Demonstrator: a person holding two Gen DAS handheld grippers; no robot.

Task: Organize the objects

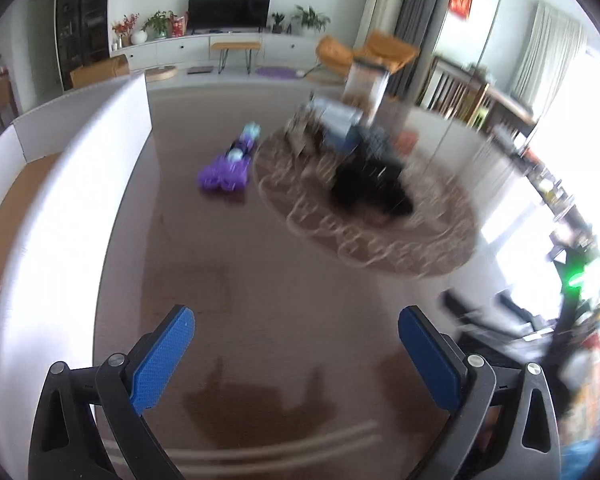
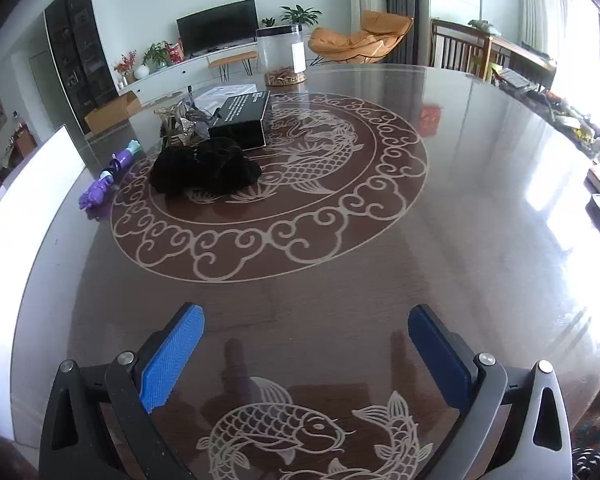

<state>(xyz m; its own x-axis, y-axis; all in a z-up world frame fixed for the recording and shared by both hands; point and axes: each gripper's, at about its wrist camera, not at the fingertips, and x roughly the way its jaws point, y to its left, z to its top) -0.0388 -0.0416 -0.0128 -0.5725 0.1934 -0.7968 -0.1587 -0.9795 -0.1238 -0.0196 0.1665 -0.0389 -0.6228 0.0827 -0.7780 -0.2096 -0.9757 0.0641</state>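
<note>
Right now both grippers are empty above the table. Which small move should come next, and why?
Probably bring the right gripper forward toward the black fluffy bundle on the table. Both it and the left gripper stand open with nothing between the pads, and the bundle is the nearest loose item, lying in front of the black box, with the purple toy off to its left.

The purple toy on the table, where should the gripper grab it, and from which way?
Probably around its thin middle. The purple toy lies flat on the table, long and narrow, with a wider lumpy end nearest the camera and a pale tip at the far end. Come from above, fingers across its width. The black fuzzy heap lies close on its right, so keep clear of that side.
</note>
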